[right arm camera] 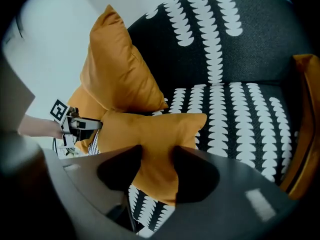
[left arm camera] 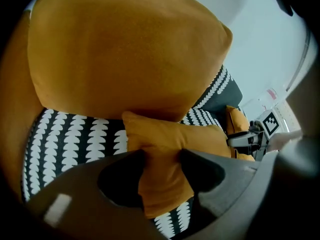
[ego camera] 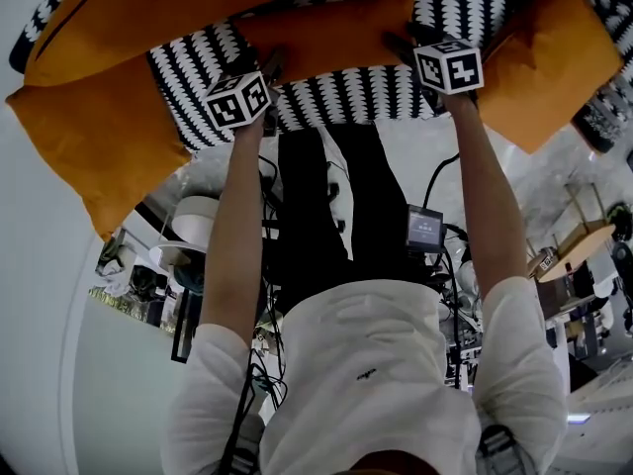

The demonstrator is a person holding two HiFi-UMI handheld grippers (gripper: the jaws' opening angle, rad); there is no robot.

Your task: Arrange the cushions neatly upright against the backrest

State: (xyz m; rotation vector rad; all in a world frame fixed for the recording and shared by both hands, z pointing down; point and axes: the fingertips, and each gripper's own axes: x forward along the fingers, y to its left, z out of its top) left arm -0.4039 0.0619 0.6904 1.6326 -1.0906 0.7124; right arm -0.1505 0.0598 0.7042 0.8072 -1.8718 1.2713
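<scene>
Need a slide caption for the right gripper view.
Right gripper clamps a small orange cushion on the patterned sofa seat; left gripper holds its far end.

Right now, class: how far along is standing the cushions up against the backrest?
Done: one large orange cushion stands upright against the backrest. In hand: the small cushion lies flat on the seat, with the left gripper and right gripper each pinching one end. Left: stand it up against the backrest.
</scene>
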